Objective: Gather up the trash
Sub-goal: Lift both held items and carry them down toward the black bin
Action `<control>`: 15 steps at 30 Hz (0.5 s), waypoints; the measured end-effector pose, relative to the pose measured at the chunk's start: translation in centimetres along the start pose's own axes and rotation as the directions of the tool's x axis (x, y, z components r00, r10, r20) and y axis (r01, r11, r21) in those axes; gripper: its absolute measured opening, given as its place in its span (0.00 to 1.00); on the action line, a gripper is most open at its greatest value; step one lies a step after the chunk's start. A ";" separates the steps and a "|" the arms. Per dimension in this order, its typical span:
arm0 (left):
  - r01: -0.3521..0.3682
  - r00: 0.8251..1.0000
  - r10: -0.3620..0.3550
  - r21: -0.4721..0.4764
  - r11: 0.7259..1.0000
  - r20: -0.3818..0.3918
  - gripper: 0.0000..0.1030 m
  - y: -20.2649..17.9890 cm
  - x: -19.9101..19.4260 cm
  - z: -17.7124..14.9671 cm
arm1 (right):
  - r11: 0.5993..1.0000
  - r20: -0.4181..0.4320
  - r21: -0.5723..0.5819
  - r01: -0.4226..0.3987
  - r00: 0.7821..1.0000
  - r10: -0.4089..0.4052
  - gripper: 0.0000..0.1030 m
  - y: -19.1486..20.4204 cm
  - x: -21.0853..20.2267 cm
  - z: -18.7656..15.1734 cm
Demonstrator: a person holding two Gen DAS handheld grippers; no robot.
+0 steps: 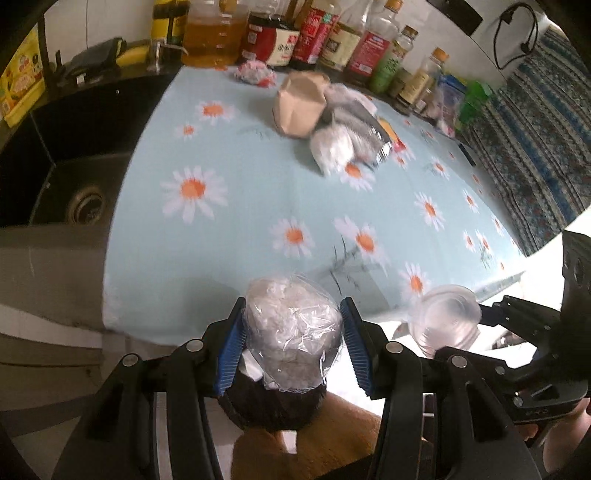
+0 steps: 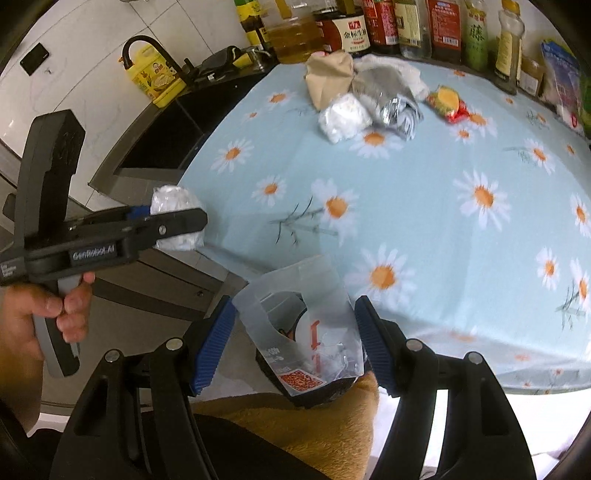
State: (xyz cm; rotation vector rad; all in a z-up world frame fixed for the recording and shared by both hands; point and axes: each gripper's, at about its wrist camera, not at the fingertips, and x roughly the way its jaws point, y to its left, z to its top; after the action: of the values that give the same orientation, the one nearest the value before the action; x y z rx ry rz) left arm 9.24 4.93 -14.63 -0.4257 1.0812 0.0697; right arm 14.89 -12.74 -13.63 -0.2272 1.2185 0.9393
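My left gripper (image 1: 293,332) is shut on a clear plastic bag of crumpled white tissue (image 1: 291,328), held just off the near edge of the daisy tablecloth (image 1: 258,206); the same bag shows in the right wrist view (image 2: 173,218). My right gripper (image 2: 295,332) is shut on a clear plastic cup (image 2: 306,332) with red print and scraps inside, above a dark bin (image 2: 314,391). More trash lies at the far side of the table: a brown paper bag (image 1: 299,107), a white tissue wad (image 2: 345,116), a silver foil wrapper (image 2: 391,103) and a red-yellow wrapper (image 2: 448,101).
A black sink (image 1: 74,177) with faucet (image 2: 147,48) lies left of the table. Sauce and oil bottles (image 1: 314,33) line the back wall. A patterned cloth (image 1: 535,140) hangs at the right. A brown furry surface (image 2: 332,424) sits below the bin.
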 end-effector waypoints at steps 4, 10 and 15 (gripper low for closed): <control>0.019 1.000 -0.019 0.001 1.000 -0.022 0.47 0.0 0.4 -2.1 | 1.000 -0.016 0.024 -0.002 1.000 0.003 0.65 0.6 0.6 -1.4; 0.038 0.996 -0.042 -0.042 0.998 -0.083 0.47 0.9 1.9 -5.7 | 0.999 -0.057 0.047 -0.013 0.998 0.016 0.65 1.1 2.2 -3.3; 0.032 0.990 -0.041 -0.072 0.997 -0.136 0.47 1.8 3.3 -7.9 | 0.996 -0.095 0.080 -0.025 0.995 0.033 0.65 1.1 3.9 -4.6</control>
State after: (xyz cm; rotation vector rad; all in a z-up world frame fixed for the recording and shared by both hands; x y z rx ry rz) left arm 3.67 3.13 -21.17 -0.5187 1.2085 0.0460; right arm 11.05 -12.97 -18.39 -0.1940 1.3477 0.9118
